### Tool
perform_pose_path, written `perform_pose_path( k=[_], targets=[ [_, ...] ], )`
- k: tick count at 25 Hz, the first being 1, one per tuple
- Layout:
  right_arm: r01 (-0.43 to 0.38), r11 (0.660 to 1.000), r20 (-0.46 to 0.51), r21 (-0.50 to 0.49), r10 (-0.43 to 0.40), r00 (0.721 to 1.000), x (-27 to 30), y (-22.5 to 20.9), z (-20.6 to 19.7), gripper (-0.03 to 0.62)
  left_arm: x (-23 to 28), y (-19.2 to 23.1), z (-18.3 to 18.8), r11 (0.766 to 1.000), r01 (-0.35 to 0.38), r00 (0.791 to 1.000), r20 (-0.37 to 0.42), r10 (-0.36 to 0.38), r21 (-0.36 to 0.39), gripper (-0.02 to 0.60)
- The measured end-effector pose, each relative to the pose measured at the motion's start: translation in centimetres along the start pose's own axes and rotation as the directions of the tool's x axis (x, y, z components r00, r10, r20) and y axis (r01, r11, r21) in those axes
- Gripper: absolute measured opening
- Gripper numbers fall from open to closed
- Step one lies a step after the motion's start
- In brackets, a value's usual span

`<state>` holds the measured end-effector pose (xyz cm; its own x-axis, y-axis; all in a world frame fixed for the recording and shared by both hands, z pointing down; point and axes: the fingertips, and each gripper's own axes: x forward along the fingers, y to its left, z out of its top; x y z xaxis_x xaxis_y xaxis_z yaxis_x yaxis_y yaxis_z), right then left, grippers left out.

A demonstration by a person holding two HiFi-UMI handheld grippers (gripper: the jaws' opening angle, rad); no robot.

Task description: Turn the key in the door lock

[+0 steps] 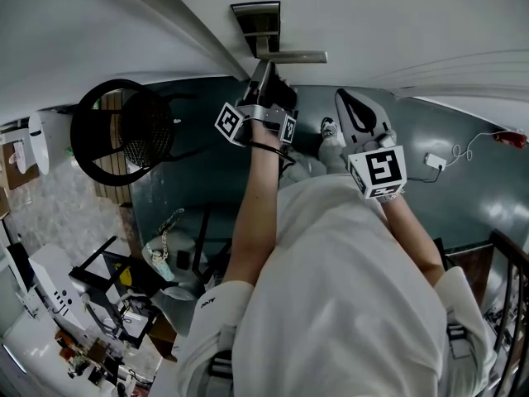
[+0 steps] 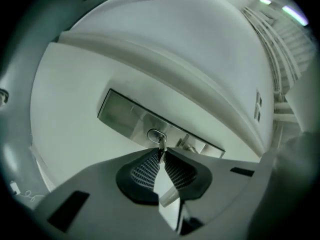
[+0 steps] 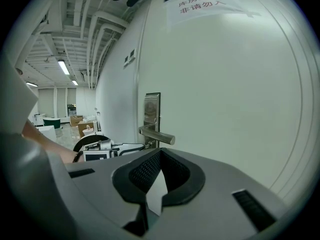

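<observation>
So we're mid-turn, I'd say. The left gripper (image 2: 161, 153) has its jaws pinched down narrow on the key (image 2: 161, 144), and the key sits in the keyhole (image 2: 156, 135) of the metal lock plate (image 2: 120, 111) on the door (image 2: 75, 84). In the head view the same gripper (image 1: 265, 69) is up at 12 o'clock, nose against the plate (image 1: 256, 19).

The right gripper (image 3: 159, 156) isn't doing anything. Its jaws are closed with nothing between them, and it hangs off at about 1 o'clock (image 1: 345, 102), clear of the door.

Next move, my guess: keep the pinch firm and roll the wrist around the key's own axis, no sideways pull, or the thin shank slips out from between the pads or binds in the cylinder. Can't tell from here how far round the lock has gone.

The thing to watch is the handle (image 1: 291, 56). It sits just beside the keyhole, at about 3 o'clock of it in the left gripper view, so a rolling gripper body could knock it.

Other stuff: a black round chair (image 1: 124, 131) at 9 o'clock on the floor, a cable (image 1: 450, 157) at 3 o'clock, and a paper notice (image 3: 200, 4) high on the door. None of it is in the way.
</observation>
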<state>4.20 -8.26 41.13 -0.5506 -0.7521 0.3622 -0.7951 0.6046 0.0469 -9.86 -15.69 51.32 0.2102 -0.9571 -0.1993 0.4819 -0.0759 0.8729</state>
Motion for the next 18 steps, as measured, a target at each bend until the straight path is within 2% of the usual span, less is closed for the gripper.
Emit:
perform_pose_path(
  k=[2,5,7,9,12,15,18],
  targets=[
    [0.002,1.000,-0.001,-0.001,-0.002,1.000,-0.1,0.0,-0.1,-0.008,-0.1,0.1,0.0,0.996,0.031,0.999,0.011,-0.031,-0.087,0.034],
    [0.007,1.000,-0.004,0.001,-0.007,1.000,-0.3,-0.2,-0.3,-0.008,-0.1,0.2,-0.1,0.971,0.066,0.998,0.034,-0.059,-0.230,0.034],
    [0.010,1.000,-0.008,0.002,-0.010,1.000,-0.3,-0.5,-0.5,-0.008,-0.1,0.3,-0.2,0.962,0.069,0.998,0.024,-0.065,-0.265,0.034],
    [0.010,1.000,-0.009,0.002,-0.010,1.000,-0.3,-0.6,-0.4,-0.008,0.0,0.2,-0.2,0.974,0.065,0.998,-0.010,-0.069,-0.217,0.035],
    [0.006,1.000,-0.005,0.001,-0.006,1.000,-0.1,-0.6,-0.1,-0.008,0.0,0.0,-0.2,0.998,0.037,0.997,-0.073,-0.040,-0.050,0.034],
    [0.000,1.000,-0.001,0.002,0.000,1.000,0.2,-0.4,0.0,-0.008,-0.1,-0.1,-0.5,0.998,0.013,0.991,-0.132,-0.005,0.060,0.047],
    [-0.009,1.000,0.001,0.001,0.009,1.000,0.2,-0.1,0.1,-0.008,-0.8,-0.1,-1.6,0.985,0.000,0.976,-0.214,0.038,0.175,0.106]
  ],
)
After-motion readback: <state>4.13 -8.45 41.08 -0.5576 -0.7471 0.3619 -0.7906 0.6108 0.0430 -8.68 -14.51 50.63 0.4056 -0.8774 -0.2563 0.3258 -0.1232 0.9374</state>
